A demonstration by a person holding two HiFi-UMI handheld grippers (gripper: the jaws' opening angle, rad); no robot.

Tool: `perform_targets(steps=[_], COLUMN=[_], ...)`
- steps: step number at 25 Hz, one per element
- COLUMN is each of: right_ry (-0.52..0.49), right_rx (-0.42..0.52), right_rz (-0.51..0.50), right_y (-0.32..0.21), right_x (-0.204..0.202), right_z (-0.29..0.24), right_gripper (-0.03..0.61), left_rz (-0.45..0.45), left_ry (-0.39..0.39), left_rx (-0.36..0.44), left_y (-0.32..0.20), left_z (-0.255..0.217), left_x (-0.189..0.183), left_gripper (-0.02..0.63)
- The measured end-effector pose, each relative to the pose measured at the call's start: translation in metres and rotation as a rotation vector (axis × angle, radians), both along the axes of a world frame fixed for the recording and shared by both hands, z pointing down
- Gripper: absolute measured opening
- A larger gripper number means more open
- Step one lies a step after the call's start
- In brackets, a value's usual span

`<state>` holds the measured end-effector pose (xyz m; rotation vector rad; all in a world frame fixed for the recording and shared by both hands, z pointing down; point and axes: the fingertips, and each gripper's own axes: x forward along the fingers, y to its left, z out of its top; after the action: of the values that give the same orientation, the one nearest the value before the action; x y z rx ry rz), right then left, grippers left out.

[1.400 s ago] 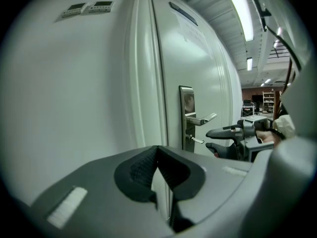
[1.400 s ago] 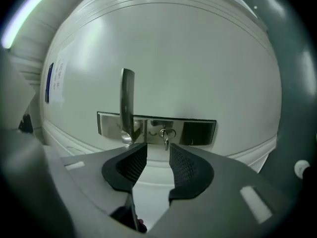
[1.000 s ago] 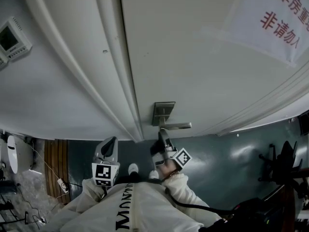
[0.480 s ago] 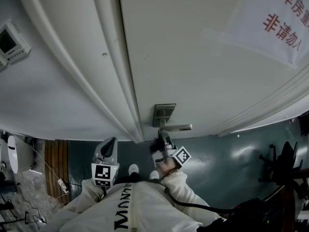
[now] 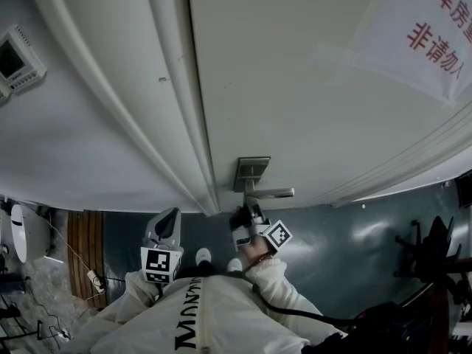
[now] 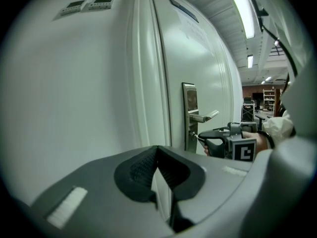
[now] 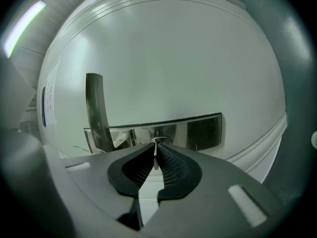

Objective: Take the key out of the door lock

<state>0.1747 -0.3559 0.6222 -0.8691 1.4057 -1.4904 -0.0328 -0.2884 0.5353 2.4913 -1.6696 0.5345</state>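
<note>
A steel lock plate with a lever handle sits on the white door. The small metal key sticks out of the plate below the handle. My right gripper is up against the lock, its jaws closing with the key's thin head pinched between the dark pads. In the left gripper view the same gripper points at the plate. My left gripper hangs back to the left of the door edge, shut and holding nothing.
The door frame runs left of the lock. A wall control panel is at far left, and a paper notice with red print hangs on the door. A cable and plug lie on the floor; a black stand is at right.
The right gripper's jaws have drawn together around the key at the lock. The left gripper has stayed where it was.
</note>
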Motion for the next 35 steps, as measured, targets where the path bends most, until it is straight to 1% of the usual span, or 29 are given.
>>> perform_targets(steps=[9, 17, 21, 27, 29, 35], right_ry=[0.022, 0.015, 0.008, 0.046, 0.074, 0.259], right_rx=[-0.009, -0.007, 0.013, -0.023, -0.013, 0.071], right_rz=[0.003, 0.006, 0.002, -0.011, -0.016, -0.061], right_y=[0.002, 0.004, 0.023, 0.048, 0.053, 0.061], right_x=[0.001, 0.001, 0.002, 0.004, 0.008, 0.01], right_z=[0.0, -0.001, -0.001, 0.011, 0.007, -0.014], right_gripper=[0.023, 0.023, 0.023, 0.023, 0.023, 0.023], left_rz=[0.007, -0.003, -0.008, 0.024, 0.04, 0.056], left_ry=[0.005, 0.005, 0.006, 0.012, 0.01, 0.019], left_rx=[0.0, 0.0, -0.003, -0.003, 0.0, 0.011], left_y=[0.008, 0.017, 0.021, 0.025, 0.027, 0.024], left_z=[0.001, 0.0, 0.002, 0.005, 0.004, 0.002], left_x=[0.005, 0.001, -0.001, 0.011, 0.017, 0.026], left_gripper=[0.0, 0.0, 0.0, 0.0, 0.0, 0.0])
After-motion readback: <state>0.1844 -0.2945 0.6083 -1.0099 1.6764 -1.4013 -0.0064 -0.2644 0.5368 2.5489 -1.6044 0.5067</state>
